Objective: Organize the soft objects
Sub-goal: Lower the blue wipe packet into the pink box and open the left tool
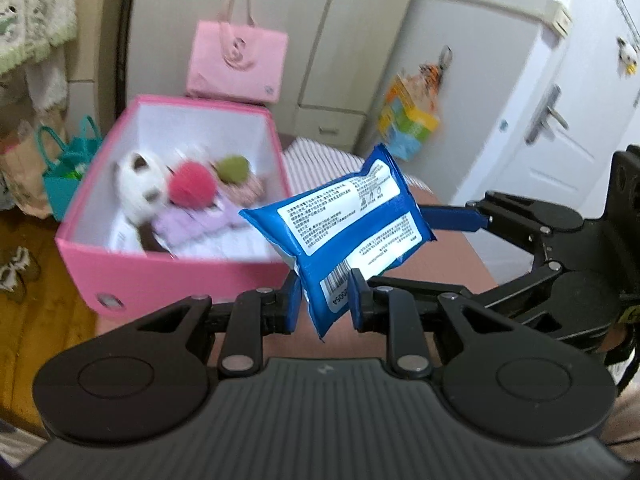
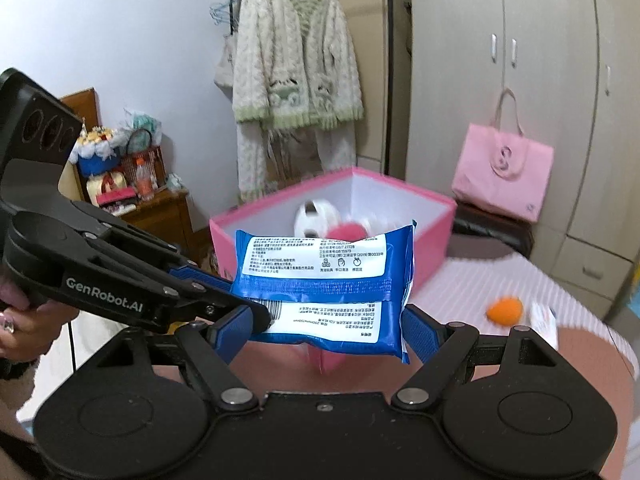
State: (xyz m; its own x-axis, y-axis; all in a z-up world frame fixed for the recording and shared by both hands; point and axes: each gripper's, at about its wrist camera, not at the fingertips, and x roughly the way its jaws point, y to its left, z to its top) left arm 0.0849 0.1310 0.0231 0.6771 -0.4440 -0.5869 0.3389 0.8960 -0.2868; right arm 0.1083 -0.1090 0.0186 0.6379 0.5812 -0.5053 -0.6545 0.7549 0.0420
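A blue wet-wipes pack (image 1: 340,224) (image 2: 324,284) hangs in the air, held from two sides. My left gripper (image 1: 326,302) (image 2: 242,300) is shut on one end of it, by the barcode. The right gripper (image 2: 328,332) spans the pack's width with both pads against its edges; in the left wrist view only one of its blue fingers (image 1: 452,218) shows behind the pack. Beyond the pack stands an open pink box (image 1: 160,276) (image 2: 272,208) holding a white plush toy (image 1: 138,184), a pink ball (image 1: 192,190), a green ball (image 1: 232,168) and folded cloth.
An orange ball (image 2: 505,310) and a small white box (image 2: 544,320) lie on the striped bed cover (image 2: 472,276). A pink tote bag (image 1: 238,62) (image 2: 504,172) sits behind the box by the wardrobe. A knitted cardigan (image 2: 296,68) hangs at the wall. A teal bag (image 1: 68,168) stands on the floor.
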